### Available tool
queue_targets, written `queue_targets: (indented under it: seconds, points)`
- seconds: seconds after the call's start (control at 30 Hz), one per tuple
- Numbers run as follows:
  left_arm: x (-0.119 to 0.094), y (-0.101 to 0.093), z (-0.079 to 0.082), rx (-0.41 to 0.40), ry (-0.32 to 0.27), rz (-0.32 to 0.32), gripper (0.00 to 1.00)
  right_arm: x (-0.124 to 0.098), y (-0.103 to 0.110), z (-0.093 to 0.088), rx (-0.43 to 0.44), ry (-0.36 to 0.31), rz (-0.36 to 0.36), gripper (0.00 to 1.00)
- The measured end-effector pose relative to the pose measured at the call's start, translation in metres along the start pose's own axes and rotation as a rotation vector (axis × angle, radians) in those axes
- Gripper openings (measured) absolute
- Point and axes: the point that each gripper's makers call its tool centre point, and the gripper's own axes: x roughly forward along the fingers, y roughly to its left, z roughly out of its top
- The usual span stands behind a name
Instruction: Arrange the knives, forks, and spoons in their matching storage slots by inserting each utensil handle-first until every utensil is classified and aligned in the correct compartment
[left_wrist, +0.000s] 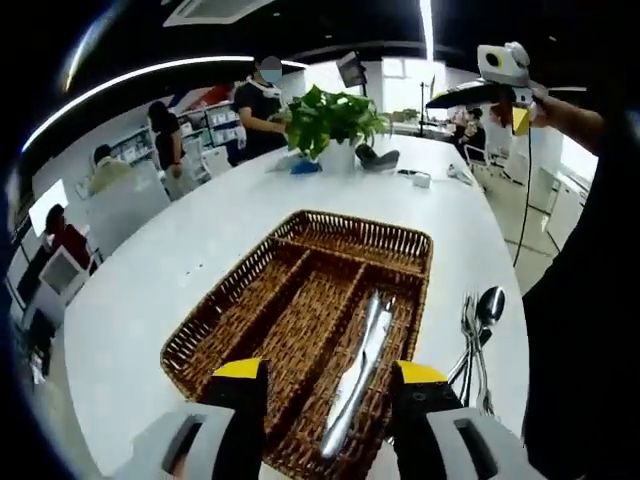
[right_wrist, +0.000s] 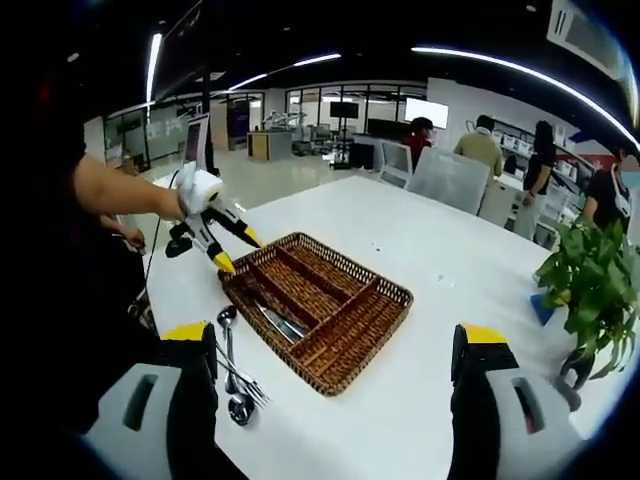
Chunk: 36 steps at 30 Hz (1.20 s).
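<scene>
Both tongs stand wide open and empty: left tongs (left_wrist: 325, 385) over the wicker tray (left_wrist: 405, 243), right tongs (right_wrist: 340, 355) raised above the counter (right_wrist: 440, 270). Knives (left_wrist: 360, 365) already fill one slot; spoons and forks (right_wrist: 236, 375) wait beside the tray, probably within easy reach.

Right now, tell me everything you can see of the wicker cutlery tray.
The wicker cutlery tray is a brown, woven, rectangular basket lying flat on the white table. Woven dividers split it into long parallel slots plus a shorter cross slot at one end. One outer long slot holds shiny metal knives lying lengthwise; the other slots look empty. Spoons and forks lie on the table just beside that outer wall. Neither gripper touches the tray.
</scene>
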Motion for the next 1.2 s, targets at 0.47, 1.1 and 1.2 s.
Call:
queue_targets:
  seconds: [0.47, 1.1, 1.2]
  points:
    - [-0.07, -0.004, 0.033, -0.118, -0.124, 0.138, 0.77, 0.004, 0.003, 0.006, 0.035, -0.038, 0.003, 0.99]
    - [-0.123, -0.02, 0.037, -0.217, -0.151, 0.244, 0.98, 0.011, 0.021, -0.004, 0.051, 0.002, 0.024, 0.99]
    - [-0.125, -0.021, 0.039, -0.266, -0.173, 0.221, 0.99, 0.009, 0.017, 0.0, 0.053, -0.004, 0.017, 0.99]
